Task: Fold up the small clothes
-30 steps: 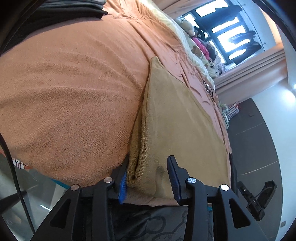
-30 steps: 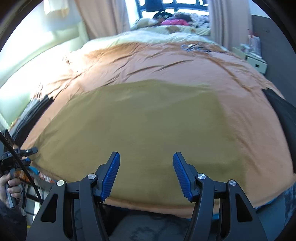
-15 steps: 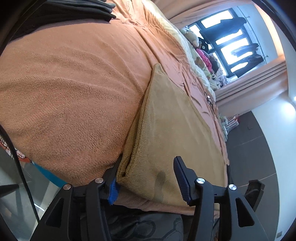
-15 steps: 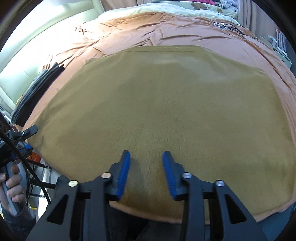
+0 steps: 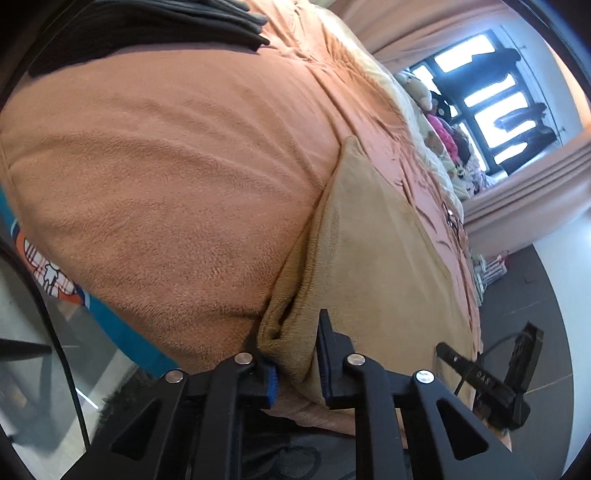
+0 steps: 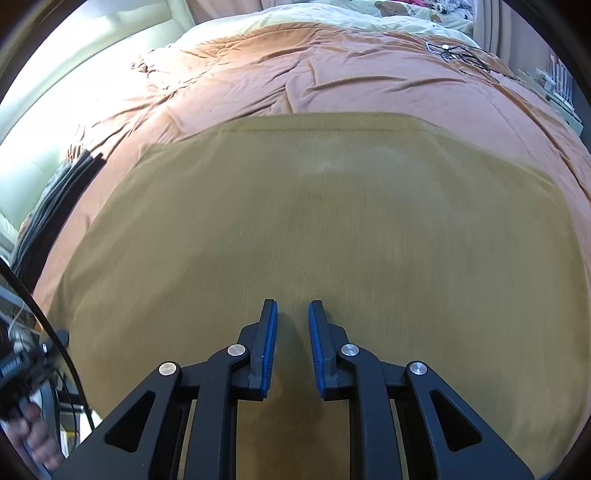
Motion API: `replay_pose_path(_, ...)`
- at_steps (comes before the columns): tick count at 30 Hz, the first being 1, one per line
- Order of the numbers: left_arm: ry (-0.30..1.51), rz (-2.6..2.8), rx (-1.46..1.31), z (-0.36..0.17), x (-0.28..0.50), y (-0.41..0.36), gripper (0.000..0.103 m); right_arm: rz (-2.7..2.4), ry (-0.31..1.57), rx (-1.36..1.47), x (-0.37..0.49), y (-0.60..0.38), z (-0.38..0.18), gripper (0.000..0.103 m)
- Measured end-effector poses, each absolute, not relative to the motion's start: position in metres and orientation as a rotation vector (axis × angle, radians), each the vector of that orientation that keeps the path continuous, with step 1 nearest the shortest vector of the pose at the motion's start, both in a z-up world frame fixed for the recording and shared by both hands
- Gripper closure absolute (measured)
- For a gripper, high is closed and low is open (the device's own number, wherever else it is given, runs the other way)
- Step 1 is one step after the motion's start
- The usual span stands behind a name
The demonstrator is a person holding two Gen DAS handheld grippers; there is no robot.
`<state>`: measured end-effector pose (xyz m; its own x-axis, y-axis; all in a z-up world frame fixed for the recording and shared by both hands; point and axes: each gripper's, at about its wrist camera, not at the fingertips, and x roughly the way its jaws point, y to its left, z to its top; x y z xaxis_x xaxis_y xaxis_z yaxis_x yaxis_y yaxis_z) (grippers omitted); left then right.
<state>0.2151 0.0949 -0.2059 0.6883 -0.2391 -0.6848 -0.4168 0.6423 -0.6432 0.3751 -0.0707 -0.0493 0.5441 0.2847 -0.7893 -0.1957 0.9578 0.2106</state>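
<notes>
The olive-tan fleece cloth [image 6: 332, 229], a soft rectangular piece, lies spread flat on the bed's orange plush blanket [image 5: 166, 177], reaching away ahead of both claws. Its near corner is bunched between the blue pads of the left claw [image 5: 297, 354], whose jaws have just been closing and now pinch that doubled edge. The right claw [image 6: 291, 332] hangs above the cloth's near middle; its jaws have also been closing and stand narrow, a slim gap between them, nothing caught.

The fabric looks light, limp and slightly grippy, so it should drape and sag from any held point rather than keep its shape. Corners and the hemmed edge look like the best holds; a pinch mid-panel would likely only raise a ridge.

Far ahead and to the left of the left claw sits a stack of dark folded clothes [image 5: 155, 26]. Beyond the cloth a window [image 5: 484, 92] lights the room.
</notes>
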Motion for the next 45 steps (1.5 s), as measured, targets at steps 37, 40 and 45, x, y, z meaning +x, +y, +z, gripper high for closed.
replay_pose_path(37, 0.838, 0.139, -1.091, -0.217, 0.203, 0.106, 0.092, 0.106, 1.058, 0.088, 0.589, -0.046, -0.047, 0.100)
replay_pose_path(40, 0.839, 0.128, -1.097, -0.218, 0.202, 0.108, 0.094, 0.118, 1.071, 0.160, 0.580, -0.048, -0.041, 0.100)
replay_pose_path(45, 0.831, 0.079, -1.127, -0.215, 0.202, 0.113, 0.099, 0.186, 1.076, 0.144, 0.547, -0.051, -0.030, 0.100)
